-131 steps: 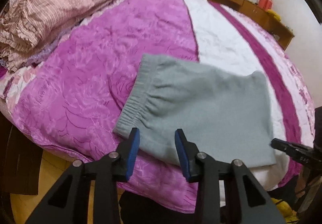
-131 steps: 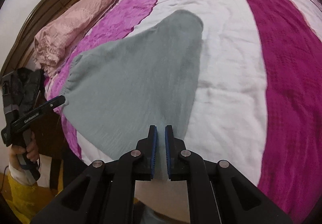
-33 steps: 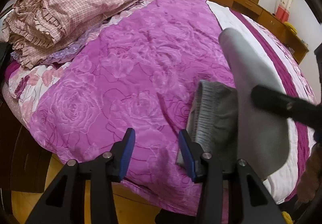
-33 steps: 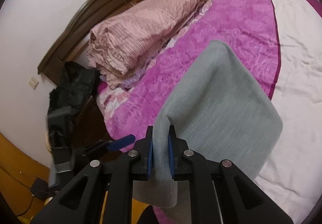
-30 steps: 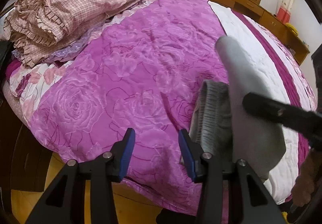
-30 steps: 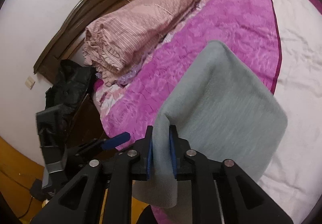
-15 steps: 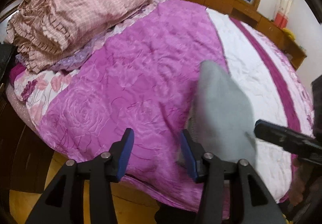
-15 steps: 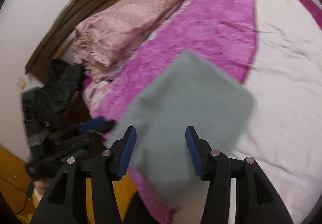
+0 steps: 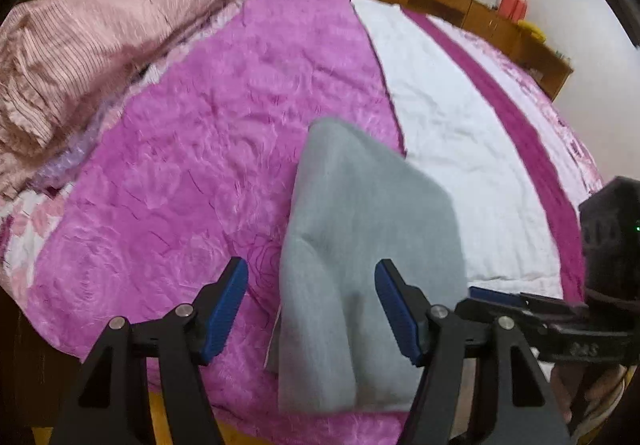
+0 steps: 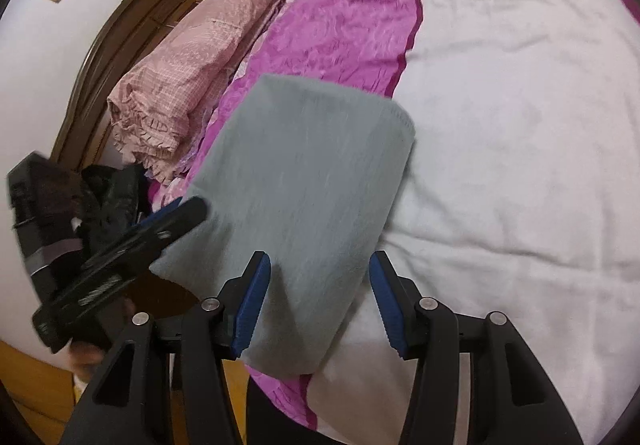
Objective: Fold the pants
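- The right claw (image 10: 318, 303) has just let go: a second ago it pinched the pants' (image 10: 296, 205) edge, now its jaws stand spread with the cloth lying loose below and between them, no pad pressing.
- The left claw (image 9: 310, 311) has just been opening too; it is spread wide, empty, with the pants under and ahead of it.
- The pants, carried over in the air a second ago, now lie as a narrow grey stack on the bed (image 9: 192, 173), straddling the seam between purple and white, near the bed's edge.
- The right claw (image 9: 496, 295) shows just right of the left one.
- I judge this fold laid down and released; what is left is perhaps smoothing or one more fold.
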Tool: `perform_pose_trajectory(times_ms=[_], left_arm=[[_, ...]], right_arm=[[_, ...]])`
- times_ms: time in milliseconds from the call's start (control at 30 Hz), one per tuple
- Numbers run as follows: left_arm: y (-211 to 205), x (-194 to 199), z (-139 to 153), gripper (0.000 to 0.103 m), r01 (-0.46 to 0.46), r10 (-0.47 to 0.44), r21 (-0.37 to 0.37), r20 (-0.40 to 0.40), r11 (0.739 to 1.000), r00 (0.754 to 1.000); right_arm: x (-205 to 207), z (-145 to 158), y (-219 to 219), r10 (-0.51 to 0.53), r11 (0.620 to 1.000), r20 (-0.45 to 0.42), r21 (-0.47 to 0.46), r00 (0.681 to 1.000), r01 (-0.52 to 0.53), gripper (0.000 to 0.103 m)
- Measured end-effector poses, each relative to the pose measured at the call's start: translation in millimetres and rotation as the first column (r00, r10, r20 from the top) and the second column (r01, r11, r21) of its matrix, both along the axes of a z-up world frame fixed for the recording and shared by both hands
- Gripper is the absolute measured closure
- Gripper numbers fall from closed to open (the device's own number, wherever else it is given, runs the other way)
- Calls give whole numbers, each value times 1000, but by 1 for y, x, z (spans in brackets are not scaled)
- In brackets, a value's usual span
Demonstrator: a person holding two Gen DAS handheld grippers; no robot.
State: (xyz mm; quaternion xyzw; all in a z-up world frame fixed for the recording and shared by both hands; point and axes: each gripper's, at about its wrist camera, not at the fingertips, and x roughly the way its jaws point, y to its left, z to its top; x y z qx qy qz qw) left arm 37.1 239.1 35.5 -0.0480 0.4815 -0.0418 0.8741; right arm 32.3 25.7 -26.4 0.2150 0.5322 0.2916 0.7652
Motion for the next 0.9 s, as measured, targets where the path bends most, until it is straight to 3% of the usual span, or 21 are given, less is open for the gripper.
perform_pose_trajectory(times_ms=[133, 333, 667, 733, 767, 800, 900], left_arm=[[5, 7, -25, 34, -3, 2, -7, -56, 1000, 998], [15, 9, -44, 27, -15, 12, -52, -68, 999, 998], [12, 13, -53, 26, -4, -3, -103, -67, 995, 998], [12, 13, -53, 38, 2, -11, -140, -63, 990, 998], [11, 11, -52, 53, 15, -24, -164, -51, 986, 998], [8, 9, -50, 59, 27, -34, -166, -39, 986, 999], [-2, 2, -43, 62, 40, -41, -106, -3, 994, 999]], right_arm=[[4, -11, 12, 15, 1000, -13, -6, 1000, -15, 58], [17, -40, 21, 17, 1000, -75, 24, 997, -15, 50], [21, -38, 29, 2, 1000, -48, 29, 999, -1, 48], [24, -36, 32, -7, 1000, -48, 29, 999, 8, 52], [24, -35, 33, -9, 1000, -48, 23, 999, 10, 61], [24, -33, 32, -7, 1000, -46, 21, 999, 8, 68], [22, -19, 29, 7, 1000, -10, 22, 1000, -7, 83]])
